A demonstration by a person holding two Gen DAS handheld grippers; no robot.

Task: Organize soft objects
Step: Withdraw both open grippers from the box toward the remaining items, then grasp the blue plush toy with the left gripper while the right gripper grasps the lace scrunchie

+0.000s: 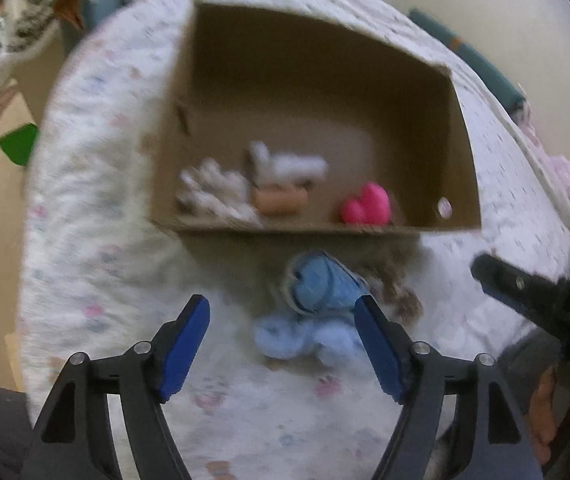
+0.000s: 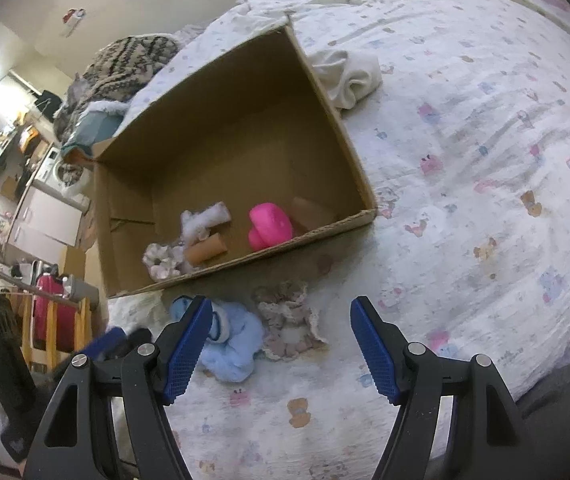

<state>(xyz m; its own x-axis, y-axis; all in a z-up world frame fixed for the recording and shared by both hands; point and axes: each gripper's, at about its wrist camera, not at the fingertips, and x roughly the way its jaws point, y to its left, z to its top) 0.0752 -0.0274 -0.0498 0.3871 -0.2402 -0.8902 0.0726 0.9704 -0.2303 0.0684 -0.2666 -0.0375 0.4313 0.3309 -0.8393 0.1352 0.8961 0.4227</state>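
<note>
Pick-up step: left gripper [image 1: 283,344] jaws wide, nothing gripped, above blue plush toy [image 1: 317,312]; right gripper [image 2: 281,346] wide, empty. Next, likely: descend, close, carry into cardboard box [image 1: 285,232].

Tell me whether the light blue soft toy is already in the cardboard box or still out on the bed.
Out. The light blue soft toy lies on the bedsheet just outside the cardboard box, against its near wall.

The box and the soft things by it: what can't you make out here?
- Left wrist view: toys in the box are motion-blurred; only a pink toy reads clearly.
- Left wrist view: the beige cloth is half hidden behind the blue toy.
- Right wrist view: the left gripper is blurred and cut off behind the right gripper.
</note>
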